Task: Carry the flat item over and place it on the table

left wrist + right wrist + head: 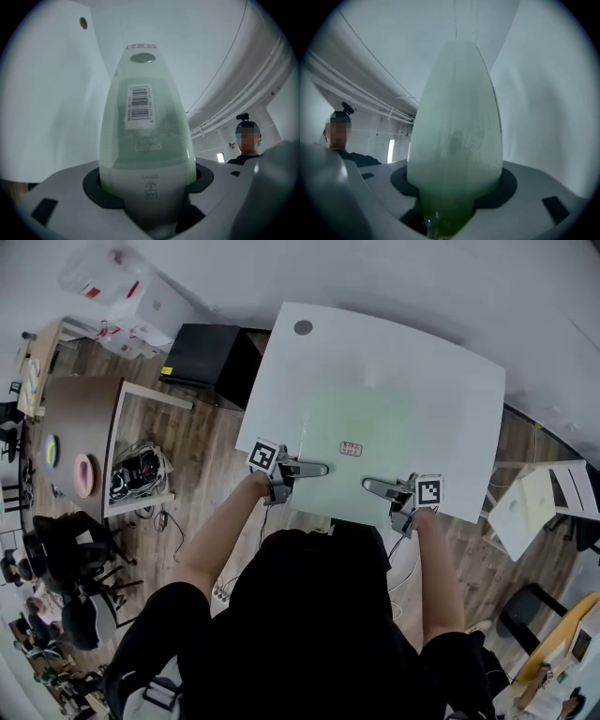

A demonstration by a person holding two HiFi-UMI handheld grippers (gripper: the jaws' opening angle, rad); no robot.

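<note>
Head view, from the left: the left claw (314,468) reaches in from the person's left hand (259,486) and is closed on the left edge of the flat item (356,423), a pale green, half-transparent sheet. The sheet lies level over the near part of the white tabletop (394,362), and its near edge reaches about to the near edge of the tabletop. I cannot tell if the sheet already touches the surface. At the right edge of the sheet, the right claw (367,486) is also closed on it, so the sheet spans between the two claws. In the left gripper view the green sheet comes straight out from between the jaws and fills the middle, and a barcode sticker (139,107) is on it. In the right gripper view the same sheet is clamped between the jaws and stretches away from them, with the tabletop beside it.
</note>
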